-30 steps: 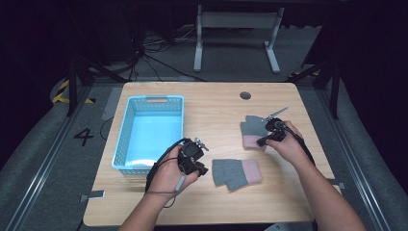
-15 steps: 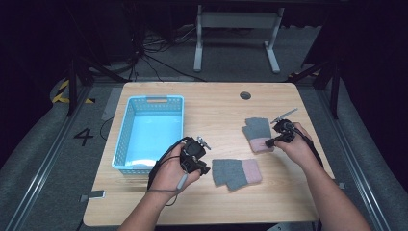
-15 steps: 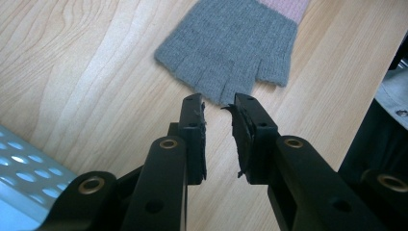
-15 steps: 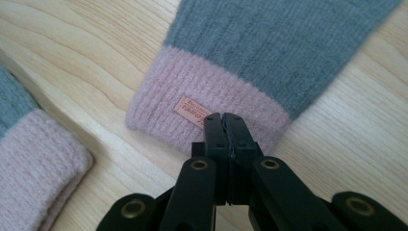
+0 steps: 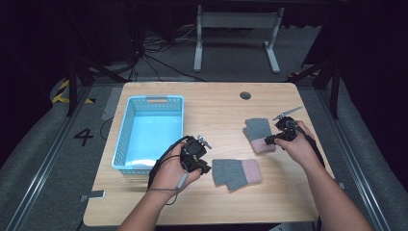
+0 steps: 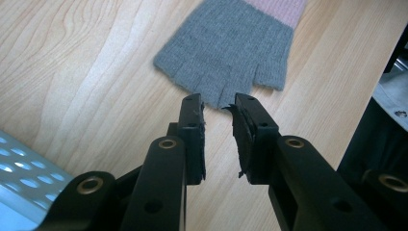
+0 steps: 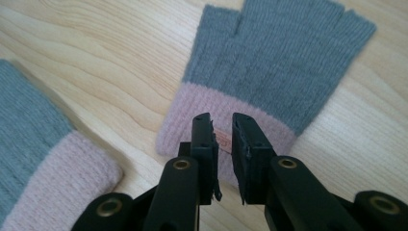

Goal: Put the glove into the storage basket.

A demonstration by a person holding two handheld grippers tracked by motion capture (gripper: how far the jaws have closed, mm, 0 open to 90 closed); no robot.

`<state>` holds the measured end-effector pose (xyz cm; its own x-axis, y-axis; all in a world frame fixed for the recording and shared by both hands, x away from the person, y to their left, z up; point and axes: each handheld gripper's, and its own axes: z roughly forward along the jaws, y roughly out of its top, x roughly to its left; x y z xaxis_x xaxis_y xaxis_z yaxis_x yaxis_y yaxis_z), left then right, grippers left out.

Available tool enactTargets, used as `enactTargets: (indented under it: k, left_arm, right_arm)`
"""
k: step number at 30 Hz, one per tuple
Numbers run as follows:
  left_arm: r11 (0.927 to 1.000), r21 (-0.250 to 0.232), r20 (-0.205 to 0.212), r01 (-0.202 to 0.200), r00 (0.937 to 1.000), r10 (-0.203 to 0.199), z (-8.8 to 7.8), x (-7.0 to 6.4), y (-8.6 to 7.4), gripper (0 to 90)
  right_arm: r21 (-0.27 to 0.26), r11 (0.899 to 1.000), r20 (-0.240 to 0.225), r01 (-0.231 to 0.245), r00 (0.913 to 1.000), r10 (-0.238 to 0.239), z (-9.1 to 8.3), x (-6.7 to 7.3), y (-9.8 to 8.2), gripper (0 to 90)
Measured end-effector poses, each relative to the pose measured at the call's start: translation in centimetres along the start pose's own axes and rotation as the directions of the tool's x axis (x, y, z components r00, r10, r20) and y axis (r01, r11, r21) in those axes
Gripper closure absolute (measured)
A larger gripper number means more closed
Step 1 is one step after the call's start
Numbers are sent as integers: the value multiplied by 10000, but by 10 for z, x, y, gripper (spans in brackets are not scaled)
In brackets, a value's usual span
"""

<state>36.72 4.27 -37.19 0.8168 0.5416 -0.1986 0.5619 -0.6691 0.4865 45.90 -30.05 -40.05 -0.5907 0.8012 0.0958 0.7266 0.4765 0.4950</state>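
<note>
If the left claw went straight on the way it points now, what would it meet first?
Most likely the finger end of the near grey glove: in the left gripper view the left claw has its jaws slightly apart, aimed at that edge. Whether the tips already touch it is unclear.

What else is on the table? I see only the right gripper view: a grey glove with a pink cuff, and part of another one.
Observer: A blue basket stands at the left of the table, apart from both gloves.
Operator: How does the other glove lie?
Observer: The near glove lies flat, grey finger end toward the basket, pink cuff away from it.
Operator: Is anything near it?
Observer: The left gripper points at its finger end, jaws open, with nothing pinched.
</note>
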Motion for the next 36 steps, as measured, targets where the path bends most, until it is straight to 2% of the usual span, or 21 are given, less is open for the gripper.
enactTargets:
  k: [3,10,19,22,25,29,33,36]
  left_arm:
    - [10000,-30,-15,10,10000,-10,-1,0,0,738]
    - [9999,-95,-18,88,10000,-88,-5,2,-1,730]
    - [9999,-90,15,130,9999,-130,-8,4,-2,727]
    - [9998,-121,-9,145,9999,-145,-9,4,-3,727]
    - [9998,-130,-24,165,9999,-166,-10,5,-4,727]
    - [9998,-121,-84,186,9998,-187,-10,5,-6,713]
    - [9995,-144,-149,298,9994,-301,-12,6,-9,710]
    - [9993,-137,-202,343,9992,-345,-13,7,-12,710]
  right_arm:
    - [-206,9997,15,-152,9999,152,-3,2,3,760]
    - [-318,9982,129,-513,9986,518,-8,4,11,708]
    - [463,9941,544,-980,9939,955,-5,2,29,679]
    - [801,9877,658,-1343,9894,1292,1,-2,34,649]
    - [839,9863,722,-1420,9881,1361,5,-3,36,629]
    - [826,9853,725,-1498,9869,1440,15,-6,38,583]
    - [658,9822,923,-1758,9812,1694,26,-10,38,530]
    - [567,9830,1162,-1745,9791,1671,31,-11,38,510]
